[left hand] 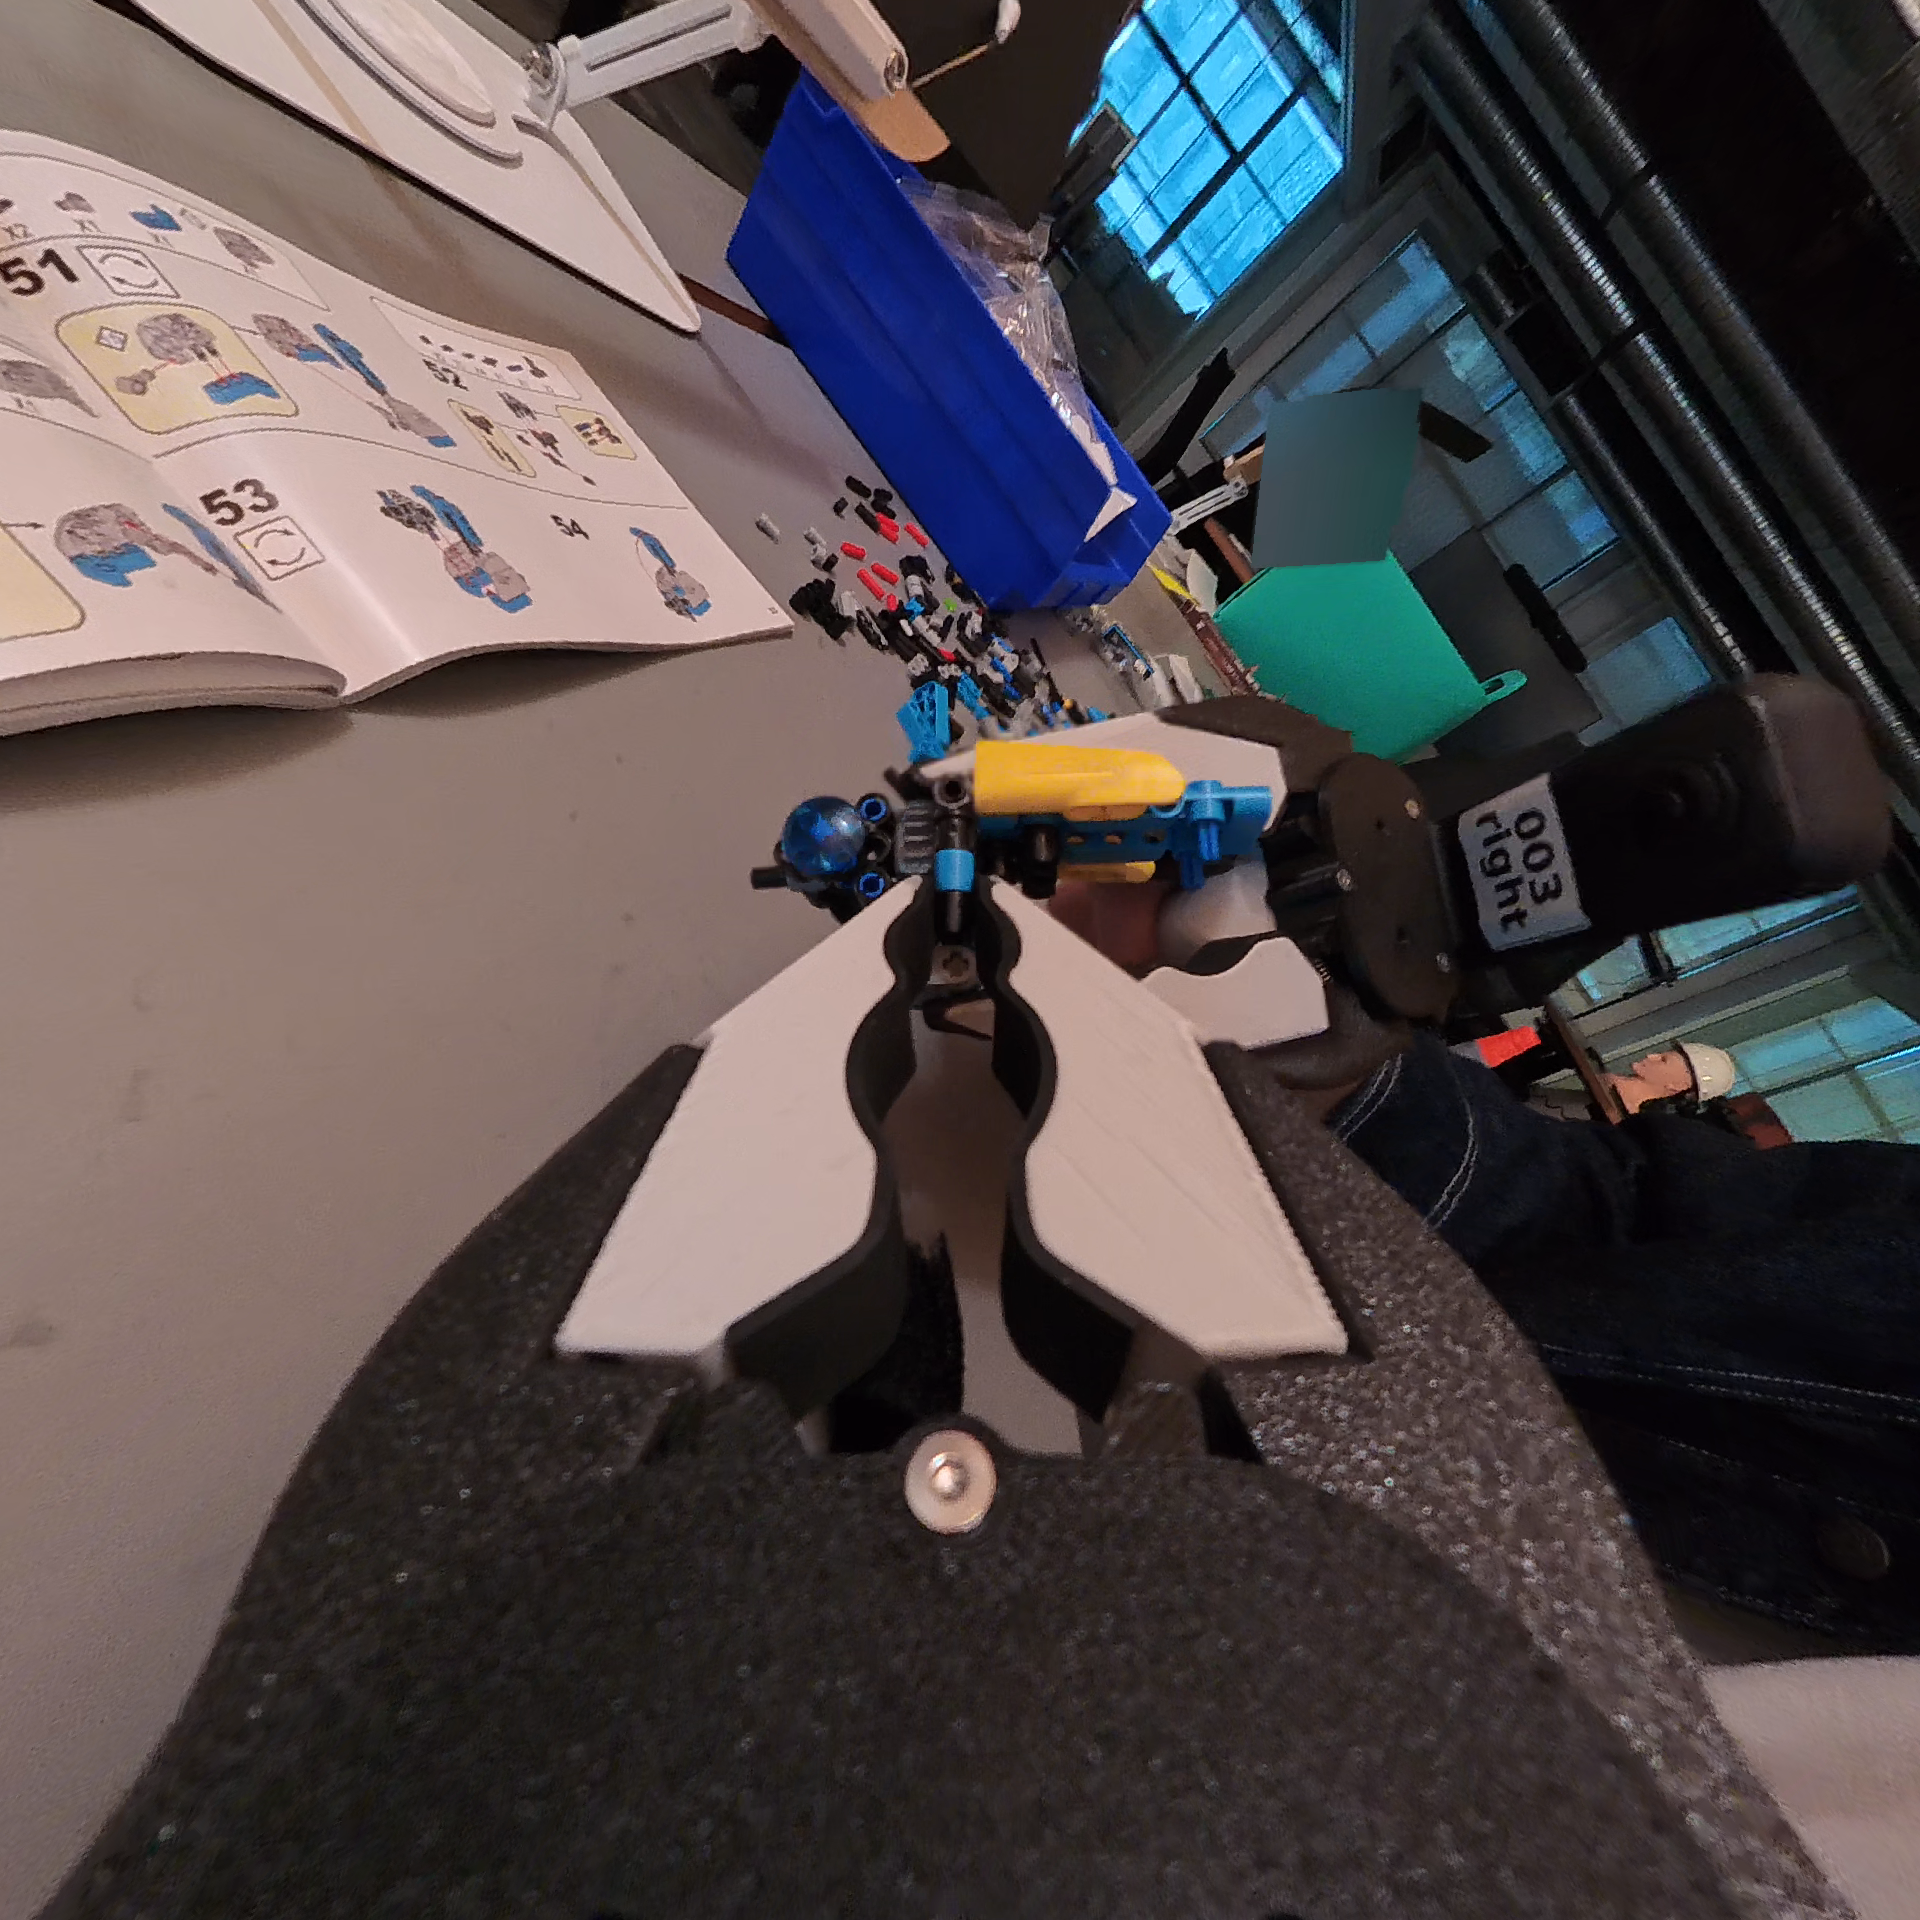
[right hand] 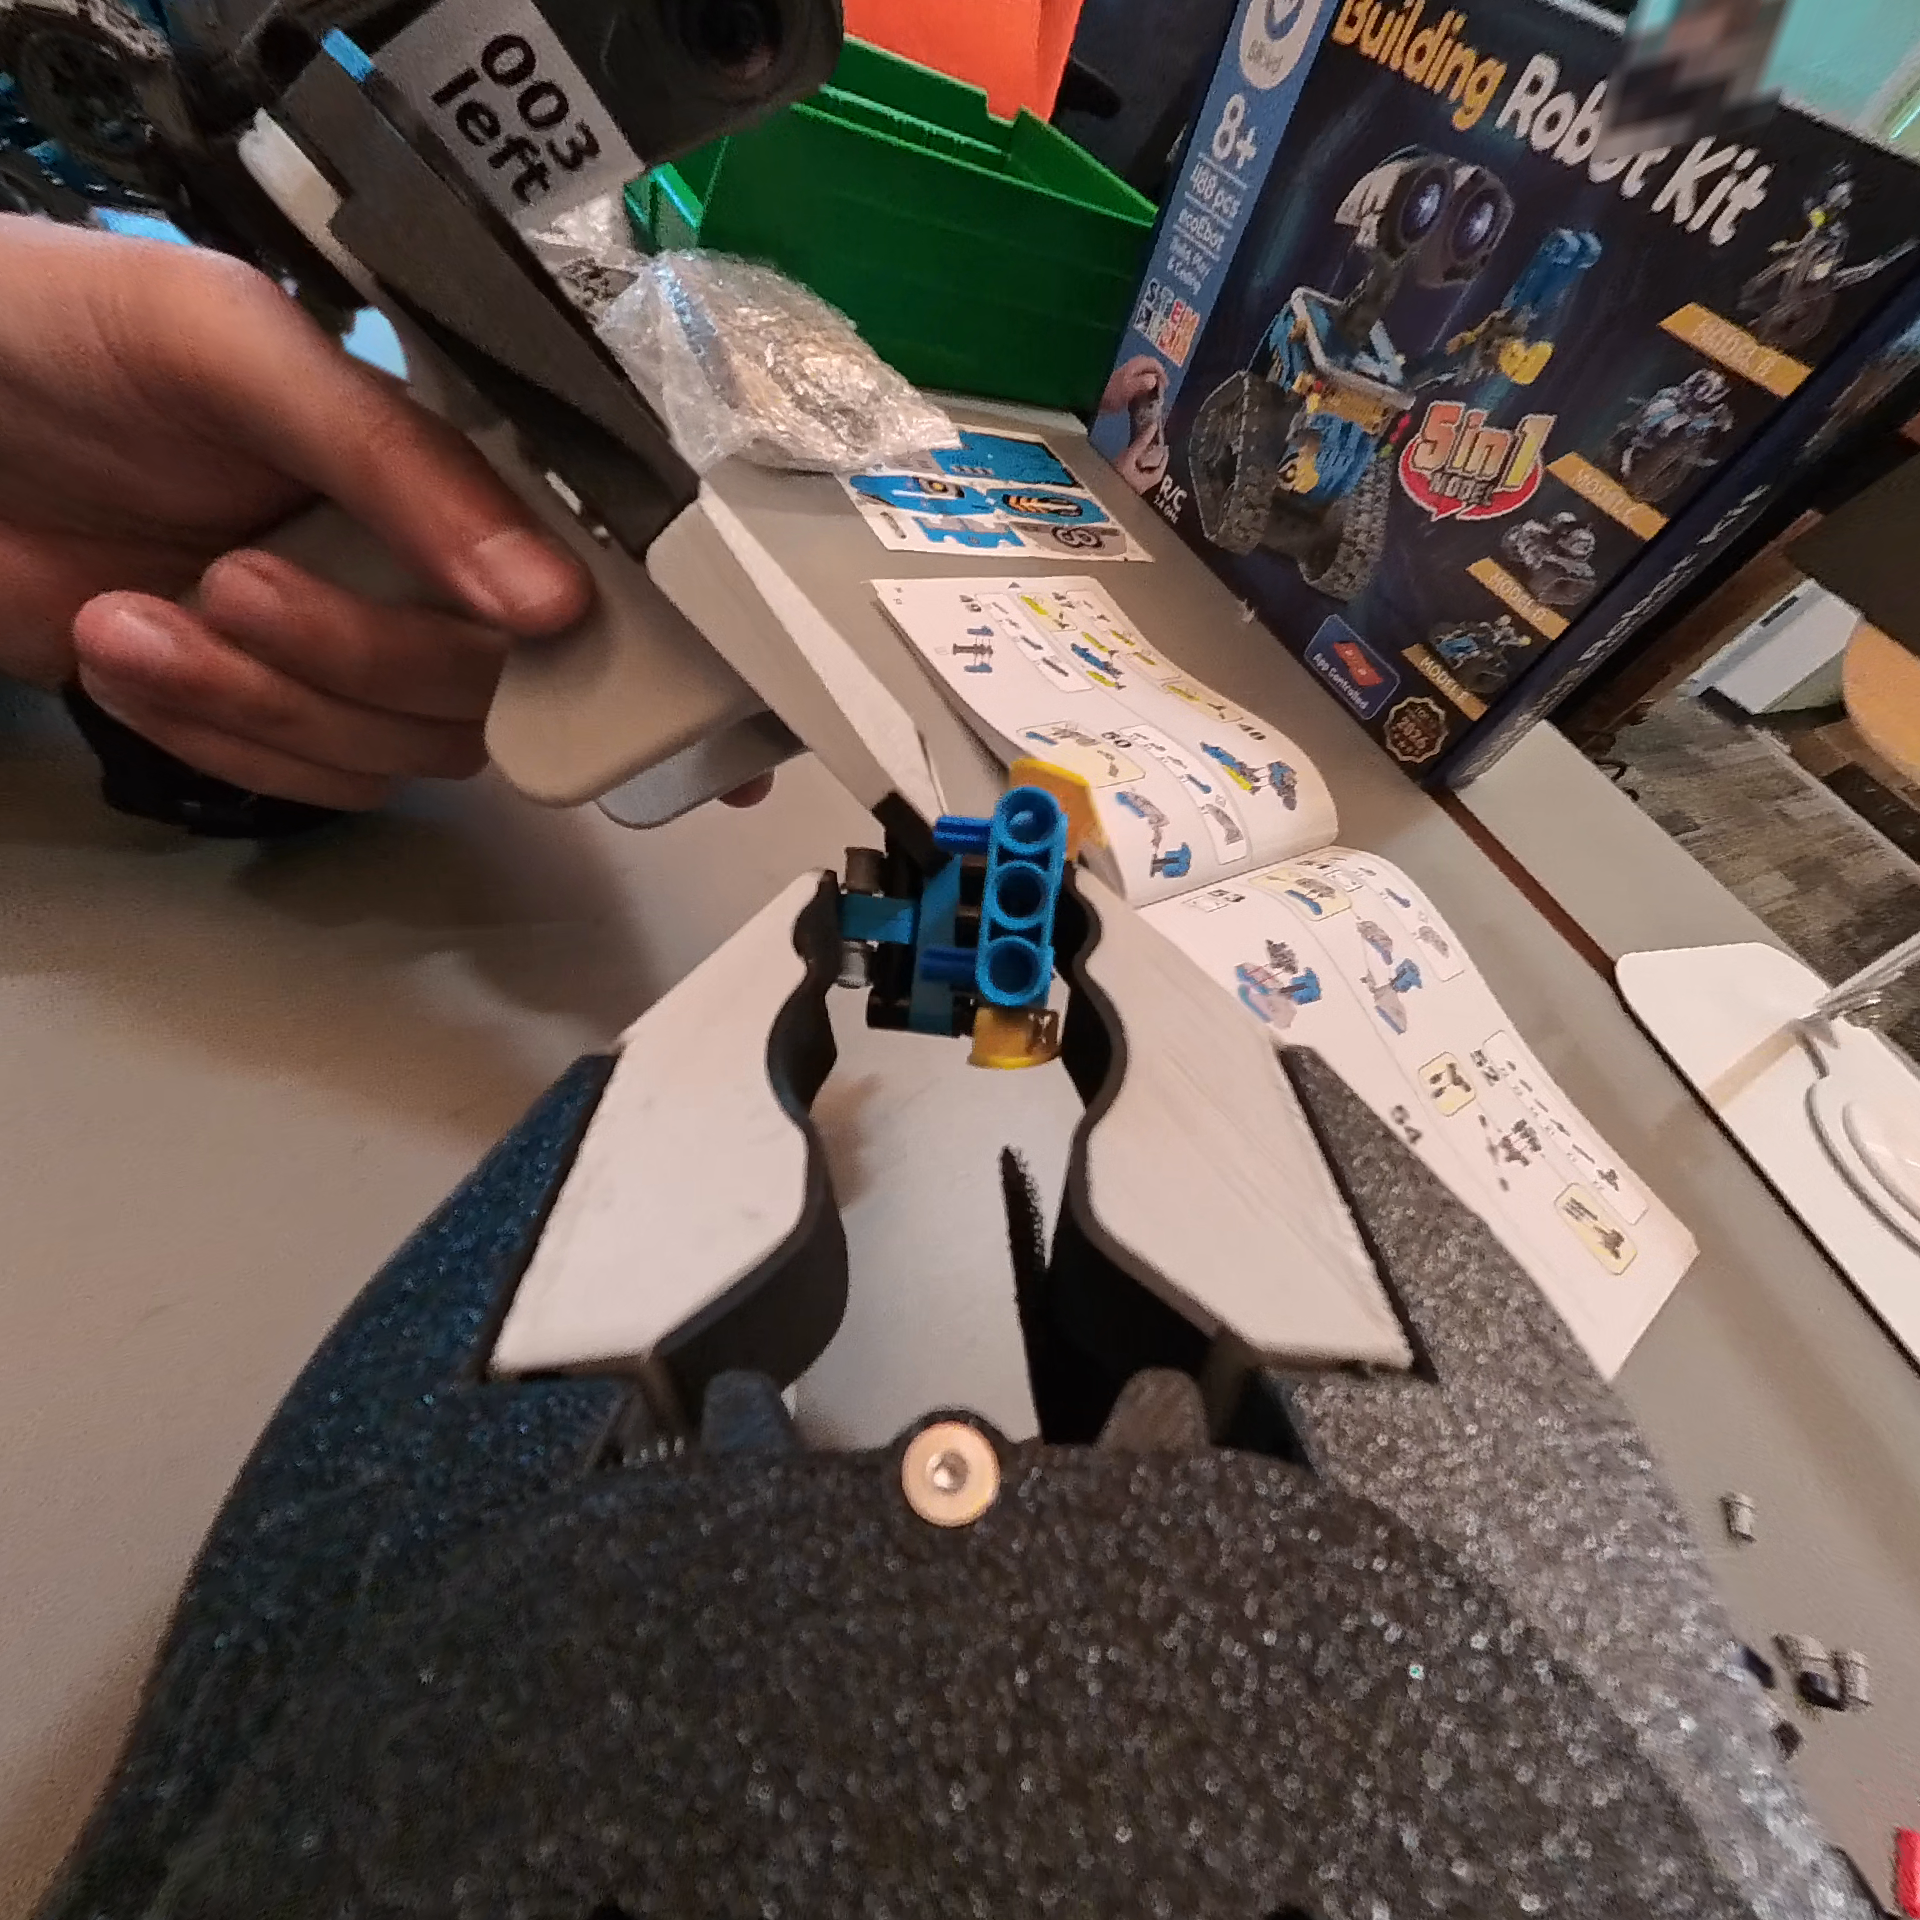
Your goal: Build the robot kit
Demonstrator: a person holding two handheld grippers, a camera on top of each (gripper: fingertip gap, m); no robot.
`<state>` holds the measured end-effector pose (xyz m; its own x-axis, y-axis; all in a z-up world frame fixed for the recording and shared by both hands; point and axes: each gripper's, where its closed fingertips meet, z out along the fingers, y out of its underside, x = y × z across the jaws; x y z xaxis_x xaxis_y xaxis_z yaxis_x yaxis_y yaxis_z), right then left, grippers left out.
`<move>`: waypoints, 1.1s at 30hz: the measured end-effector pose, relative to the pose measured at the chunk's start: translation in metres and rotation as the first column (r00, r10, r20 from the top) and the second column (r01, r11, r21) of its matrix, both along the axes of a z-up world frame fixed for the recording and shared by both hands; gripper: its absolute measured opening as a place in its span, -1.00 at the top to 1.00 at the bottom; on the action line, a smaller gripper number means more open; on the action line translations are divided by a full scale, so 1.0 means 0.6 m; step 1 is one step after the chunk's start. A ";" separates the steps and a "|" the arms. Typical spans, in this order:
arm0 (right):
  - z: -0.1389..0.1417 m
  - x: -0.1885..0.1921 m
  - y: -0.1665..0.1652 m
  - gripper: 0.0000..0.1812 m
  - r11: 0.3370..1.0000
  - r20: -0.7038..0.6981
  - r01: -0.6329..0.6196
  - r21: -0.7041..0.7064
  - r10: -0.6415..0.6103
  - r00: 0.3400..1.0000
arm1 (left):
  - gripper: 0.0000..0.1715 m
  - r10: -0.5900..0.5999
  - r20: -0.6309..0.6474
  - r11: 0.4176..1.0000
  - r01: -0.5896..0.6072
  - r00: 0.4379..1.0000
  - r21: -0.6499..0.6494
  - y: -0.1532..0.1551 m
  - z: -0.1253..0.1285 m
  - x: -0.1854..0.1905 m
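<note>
While your left hand-held gripper [left hand: 954, 914] pinches a thin black-and-blue stub at the bottom of the small brick assembly [left hand: 1039, 821], its white fingers [left hand: 800, 1049] are drawn nearly together on that piece. Your right hand-held gripper [right hand: 951, 935] grips the same assembly from the other end — its jaws stand partly apart, closed around the blue three-hole beam [right hand: 1013, 899] and the yellow parts beside it. Between the two, the assembly hangs above the grey counter [left hand: 312, 1039], a clear blue ball [left hand: 821, 831] at its free end and a yellow panel [left hand: 1070, 779] along its top.

Just beyond, loose black, red, grey and blue pieces [left hand: 904, 592] lie scattered on the counter. An open instruction booklet [left hand: 343, 468] lies flat beside them — in the right wrist view it sits directly behind the jaws. A blue bin [left hand: 935, 353] stands past the scattered pieces, with a green bin [left hand: 1340, 644] farther back. The right wrist view also shows a sticker sheet [right hand: 997, 499], a crumpled clear bag [right hand: 769, 364] and the kit's printed box [right hand: 1455, 395].
</note>
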<state>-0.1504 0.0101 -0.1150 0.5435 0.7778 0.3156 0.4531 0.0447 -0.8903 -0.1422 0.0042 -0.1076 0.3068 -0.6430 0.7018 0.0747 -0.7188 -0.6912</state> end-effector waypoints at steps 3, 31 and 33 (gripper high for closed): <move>-0.004 0.000 0.000 0.57 1.000 -0.004 -0.002 -0.020 0.002 1.000 | 0.93 0.002 -0.011 1.000 -0.002 1.000 0.003 0.001 -0.002 0.000; -0.004 0.008 0.010 0.57 0.993 0.031 0.116 -0.028 -0.115 0.993 | 0.92 0.066 -0.020 0.997 -0.066 0.998 0.032 0.016 0.001 -0.003; -0.004 0.009 0.010 0.58 0.993 0.026 0.109 -0.036 -0.108 0.994 | 0.92 0.066 -0.022 0.997 -0.065 0.998 0.038 0.016 0.002 -0.002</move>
